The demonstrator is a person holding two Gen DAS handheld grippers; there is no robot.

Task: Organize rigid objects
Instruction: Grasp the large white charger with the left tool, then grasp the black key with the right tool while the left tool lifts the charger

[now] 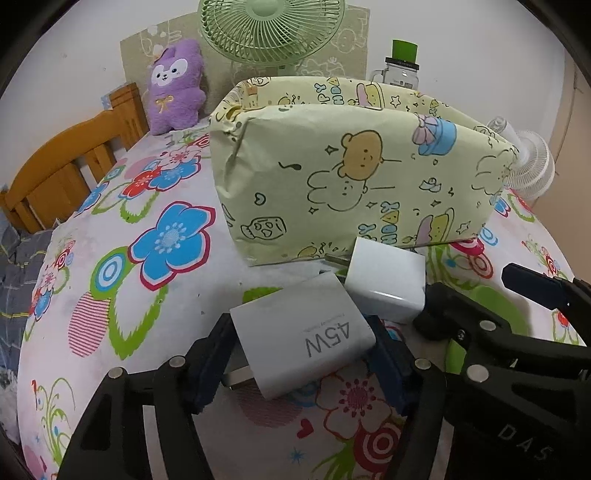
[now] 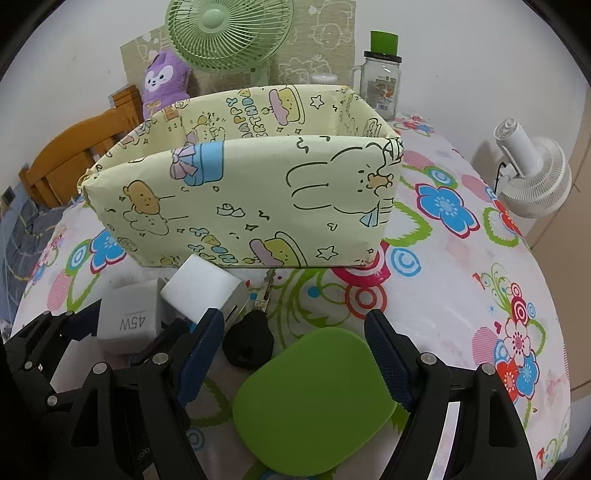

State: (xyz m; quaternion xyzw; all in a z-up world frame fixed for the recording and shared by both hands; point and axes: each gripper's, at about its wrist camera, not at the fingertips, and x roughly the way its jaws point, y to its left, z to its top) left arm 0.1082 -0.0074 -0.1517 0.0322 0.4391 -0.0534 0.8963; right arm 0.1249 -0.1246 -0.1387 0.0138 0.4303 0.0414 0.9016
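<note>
Where you are working, a table (image 2: 461, 302) draped in a white cloth printed with blue, red and green flowers carries everything, and it stands against a pale wall. A green fan (image 1: 271, 31), a purple plush toy (image 1: 175, 88), a glass jar with a green cap (image 2: 382, 81) and a small white fan (image 2: 535, 177) line its far side, with a wooden bed frame (image 1: 74, 162) off to your left. A box wrapped in yellow cartoon paper (image 2: 251, 195) sits in the middle, open at the top.

Your left gripper (image 1: 303, 350) has its pads pressed on both sides of the 45W charger (image 1: 301, 336), which lies just in front of the box. Its long axis runs away from you toward the box, and the printed "45W" reads upside down from your side. A metal end shows at its near end, partly hidden by the left finger.

A second white charger (image 1: 388, 284) touches its far right corner, prongs pointing toward the box.

Your right gripper (image 2: 295, 354) stands apart around a green rounded pad (image 2: 314, 406), pads clear of it. A black-headed key (image 2: 251, 339) lies just beside the pad, blade pointing at the box.

You cannot see the box's floor, and both fans are cut off in the left wrist view.
</note>
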